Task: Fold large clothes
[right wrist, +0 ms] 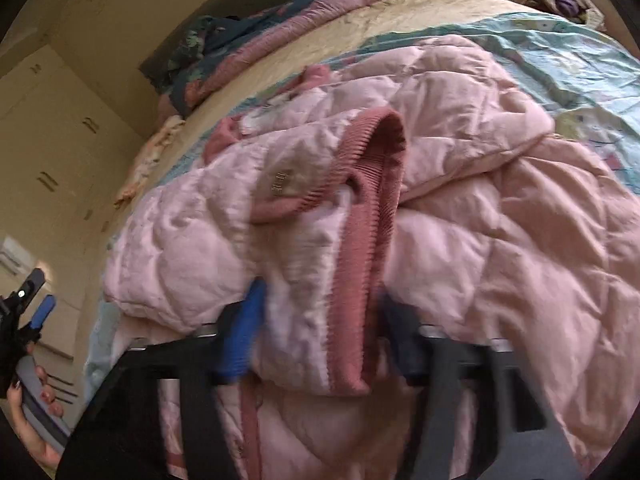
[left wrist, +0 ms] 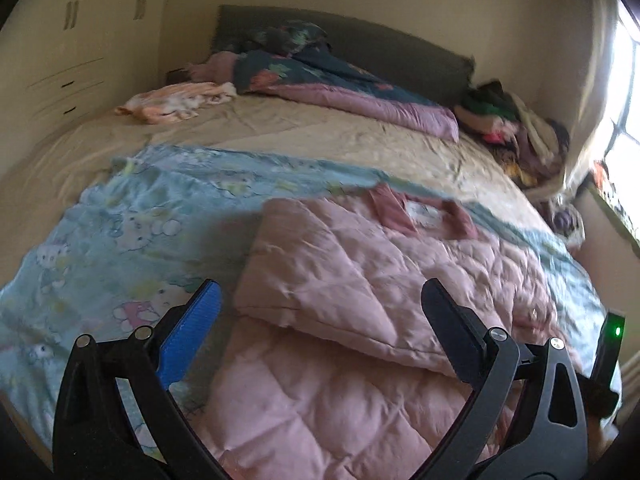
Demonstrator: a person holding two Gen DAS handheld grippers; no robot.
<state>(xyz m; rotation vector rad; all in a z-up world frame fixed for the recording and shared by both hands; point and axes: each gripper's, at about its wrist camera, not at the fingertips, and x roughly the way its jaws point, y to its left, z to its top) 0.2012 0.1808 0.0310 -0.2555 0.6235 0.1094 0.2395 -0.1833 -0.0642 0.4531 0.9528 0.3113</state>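
Observation:
A pink quilted jacket lies on a light blue cartoon-print sheet on the bed, one side folded over the body. My left gripper is open and empty, hovering just above the jacket's folded edge. In the right wrist view my right gripper is shut on the jacket's sleeve, gripping it at the dark pink ribbed cuff and holding it up over the jacket. The left gripper also shows at the far left of that view, held in a hand.
The bed has a beige cover. A floral and mauve duvet and a peach garment lie near the dark headboard. A clothes pile sits at the right by a bright window. White cupboards stand at the left.

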